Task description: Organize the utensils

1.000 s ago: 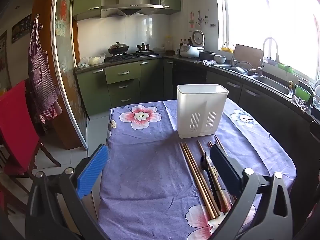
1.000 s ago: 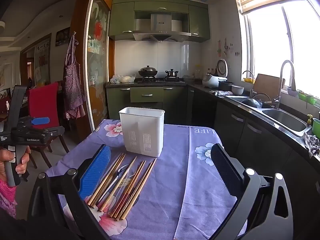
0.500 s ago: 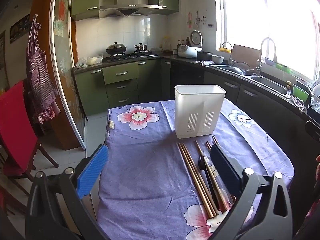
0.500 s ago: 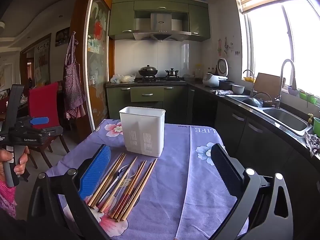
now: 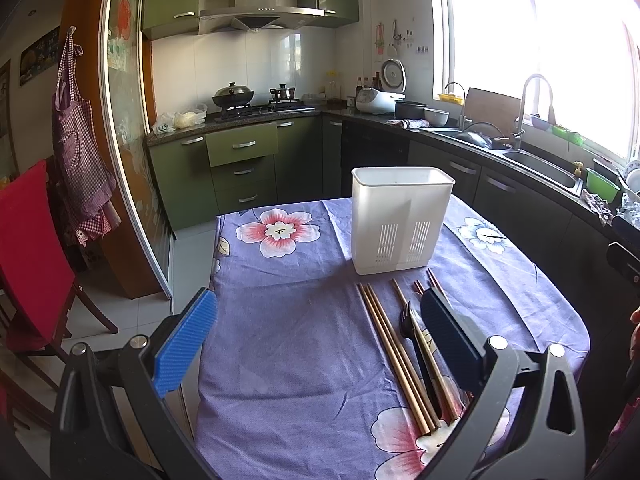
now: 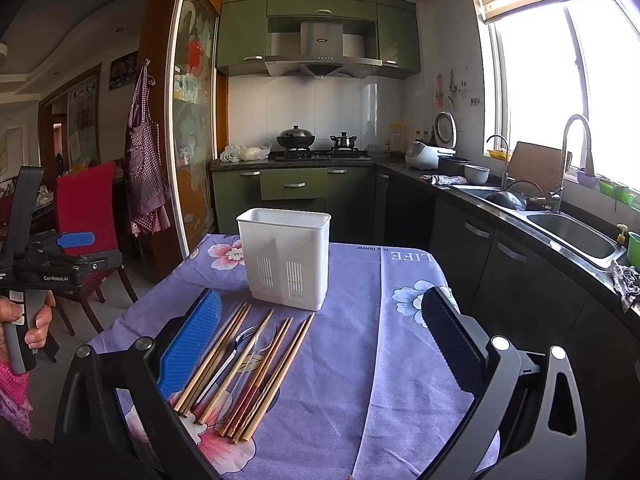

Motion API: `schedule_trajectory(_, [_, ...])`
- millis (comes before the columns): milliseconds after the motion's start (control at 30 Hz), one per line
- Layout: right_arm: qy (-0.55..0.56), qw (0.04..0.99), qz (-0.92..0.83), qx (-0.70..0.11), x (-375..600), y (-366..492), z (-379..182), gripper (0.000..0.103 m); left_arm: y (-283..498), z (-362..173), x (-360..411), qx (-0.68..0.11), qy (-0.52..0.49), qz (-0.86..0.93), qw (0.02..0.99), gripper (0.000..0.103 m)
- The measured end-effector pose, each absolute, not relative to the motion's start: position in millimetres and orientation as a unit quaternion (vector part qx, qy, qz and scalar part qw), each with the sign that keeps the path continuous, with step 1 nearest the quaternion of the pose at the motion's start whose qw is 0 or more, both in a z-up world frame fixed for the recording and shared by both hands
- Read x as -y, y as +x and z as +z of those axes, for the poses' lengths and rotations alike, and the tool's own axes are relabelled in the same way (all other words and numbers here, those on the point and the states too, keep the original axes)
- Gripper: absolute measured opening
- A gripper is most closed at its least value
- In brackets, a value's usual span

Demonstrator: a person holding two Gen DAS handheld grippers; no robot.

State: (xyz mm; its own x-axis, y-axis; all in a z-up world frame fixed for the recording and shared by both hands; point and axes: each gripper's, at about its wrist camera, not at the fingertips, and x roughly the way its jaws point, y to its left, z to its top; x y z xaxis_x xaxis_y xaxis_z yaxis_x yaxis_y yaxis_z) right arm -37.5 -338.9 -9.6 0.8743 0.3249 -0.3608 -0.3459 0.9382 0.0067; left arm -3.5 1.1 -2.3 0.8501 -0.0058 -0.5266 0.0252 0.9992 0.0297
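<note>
On the surface covered by a purple flowered cloth (image 6: pixel 360 360), a white rectangular plastic utensil holder (image 6: pixel 286 256) stands upright, with slotted vents low on its front wall. Just in front of it lies a loose row of long wooden chopsticks (image 6: pixel 256 364), pale and reddish-brown, mixed with a dark metal fork (image 6: pixel 240 342); the left wrist view shows the same wooden sticks (image 5: pixel 396 352) beside the holder (image 5: pixel 400 220). The left gripper (image 5: pixel 316 344) and right gripper (image 6: pixel 320 344) both hover above the cloth with fingers spread wide, grasping nothing.
</note>
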Motion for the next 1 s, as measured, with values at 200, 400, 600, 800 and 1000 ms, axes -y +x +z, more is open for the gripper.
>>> schedule_trajectory(200, [-0.029,0.968,0.173,-0.180,339.0,-37.8,-10.6,0.099,-3.1,-2.9,-1.4,-0.275,0.019,-0.008,0.961,0.097])
schedule_trajectory(400, [-0.028,0.968,0.172,-0.182,338.8,-35.2,-13.4,0.099,-3.3,-5.5,-2.1,-0.275,0.019,-0.008,0.961,0.097])
schedule_trajectory(600, [-0.027,0.967,0.173,-0.184,338.6,-33.6,-15.6,0.099,-3.5,-5.7,-3.7,-0.276,0.018,-0.008,0.961,0.097])
schedule_trajectory(800, [-0.025,0.967,0.173,-0.186,336.7,-33.3,-16.3,0.099,-3.2,-7.9,-4.5,-0.278,0.018,-0.007,0.960,0.097])
schedule_trajectory(1000, [-0.020,0.967,0.169,-0.190,337.6,-30.1,-18.0,0.099,-2.1,-8.2,-4.2,-0.279,0.019,-0.007,0.960,0.097])
